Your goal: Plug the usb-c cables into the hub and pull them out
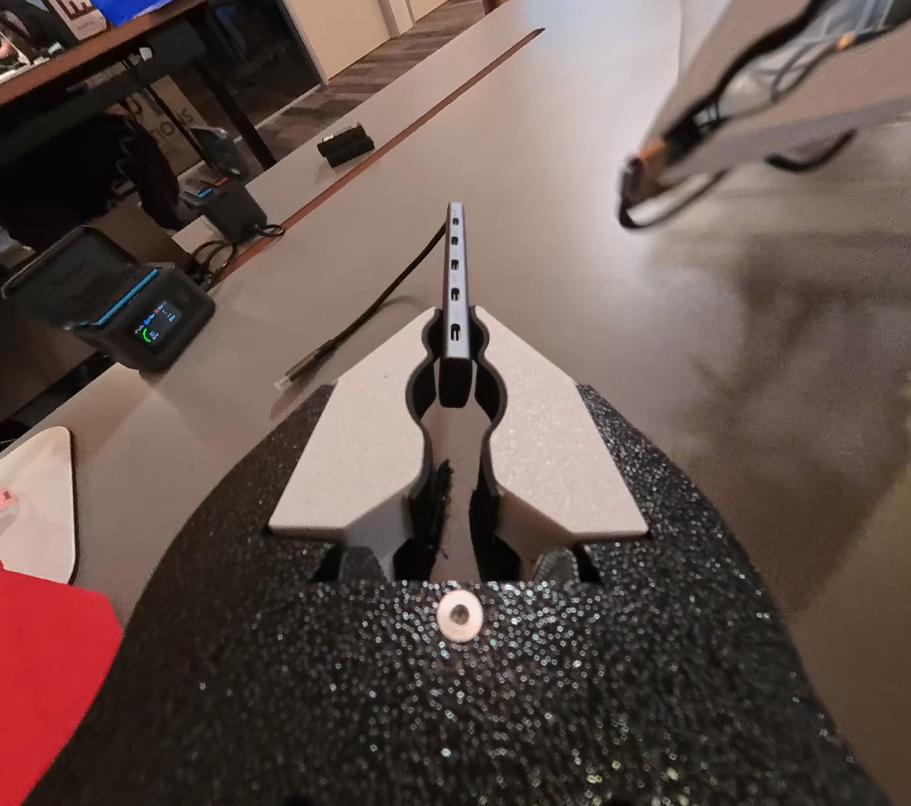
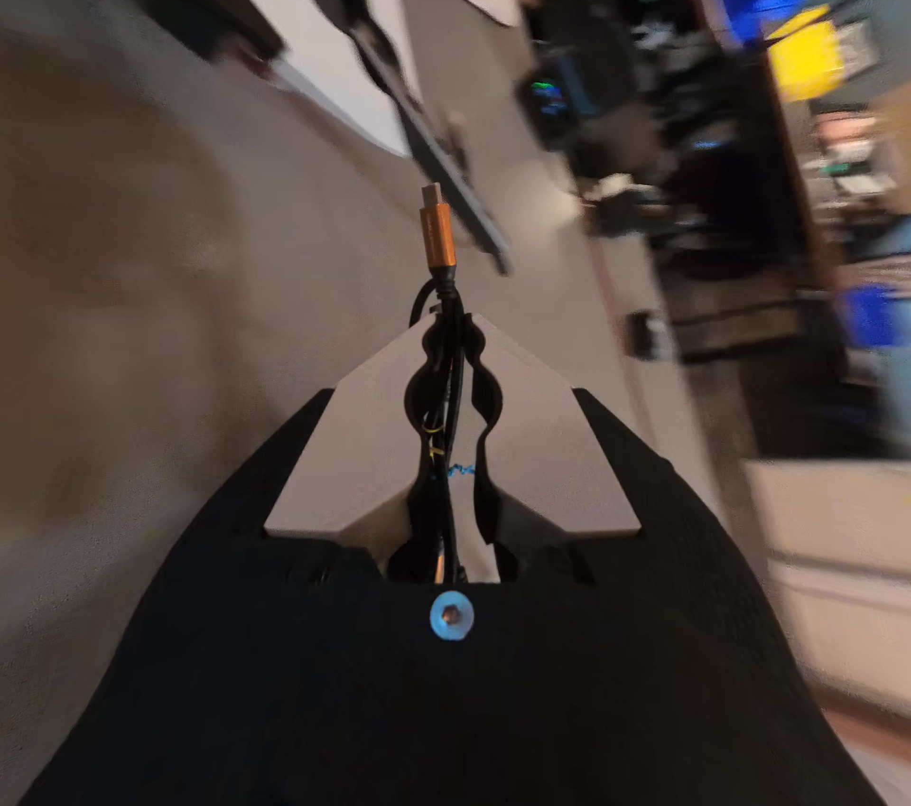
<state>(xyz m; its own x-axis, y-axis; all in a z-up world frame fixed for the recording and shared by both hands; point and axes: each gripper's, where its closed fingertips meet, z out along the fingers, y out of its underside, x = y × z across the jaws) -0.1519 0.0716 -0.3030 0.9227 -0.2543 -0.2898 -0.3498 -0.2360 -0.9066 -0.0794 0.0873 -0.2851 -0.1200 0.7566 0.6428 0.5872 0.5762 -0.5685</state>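
Observation:
My left gripper [image 1: 456, 331] is shut on the near end of a slim grey hub [image 1: 457, 269], held on edge above the table with its row of ports facing me. The hub's own black cable [image 1: 374, 304] trails left down to the table. My right gripper [image 2: 451, 329] is shut on a black cable with an orange USB-C plug [image 2: 436, 235], whose metal tip points forward. The plug tip is close to the blurred hub [image 2: 443, 171] but apart from it. The right gripper also shows, blurred, in the left wrist view [image 1: 655, 171] at upper right, well to the right of the hub.
The grey table [image 1: 567, 117] runs away ahead. A small black box [image 1: 345, 144] lies on it at the far left. A black power unit with a lit screen [image 1: 123, 314] stands off the left edge. A white board [image 1: 39, 486] and a red sheet [image 1: 44, 659] are at near left.

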